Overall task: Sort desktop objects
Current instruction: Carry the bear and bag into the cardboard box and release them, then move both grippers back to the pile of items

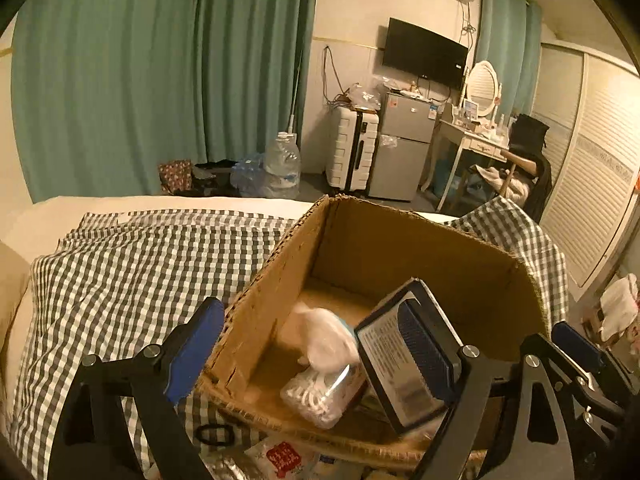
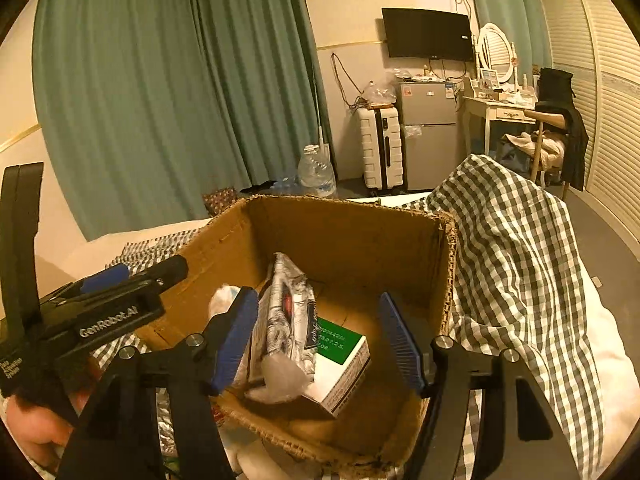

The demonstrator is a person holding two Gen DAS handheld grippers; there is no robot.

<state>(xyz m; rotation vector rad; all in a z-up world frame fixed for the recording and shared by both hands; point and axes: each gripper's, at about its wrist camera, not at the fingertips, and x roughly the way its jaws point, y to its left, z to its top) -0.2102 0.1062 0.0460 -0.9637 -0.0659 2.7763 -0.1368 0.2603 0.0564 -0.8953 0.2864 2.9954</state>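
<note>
Both grippers (image 1: 316, 364) (image 2: 320, 340) hung unclenched over the cardboard box (image 2: 352, 232), where the foil packet (image 2: 286, 320) leaning upright could topple.

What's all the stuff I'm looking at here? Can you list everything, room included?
box: one, brown cardboard, open-topped, on the bed
carton: one, white and green, inside the box
foil pack: one, silver, printed, in the box between the right jaws
clear tub: one, see-through with white contents, inside the box
cloth: one, grey and white check, spread over the bed
curtains: teal, on the far wall
TV: one, black, wall-mounted
fridge: one, silver, below the TV
suitcase: one, white, left of the fridge
water jug: one, clear, on the floor
mirror: one, white oval, on the dresser
left gripper: black with blue pads, open
right gripper: black with blue pads, open
hand: one, holding the left gripper
</note>
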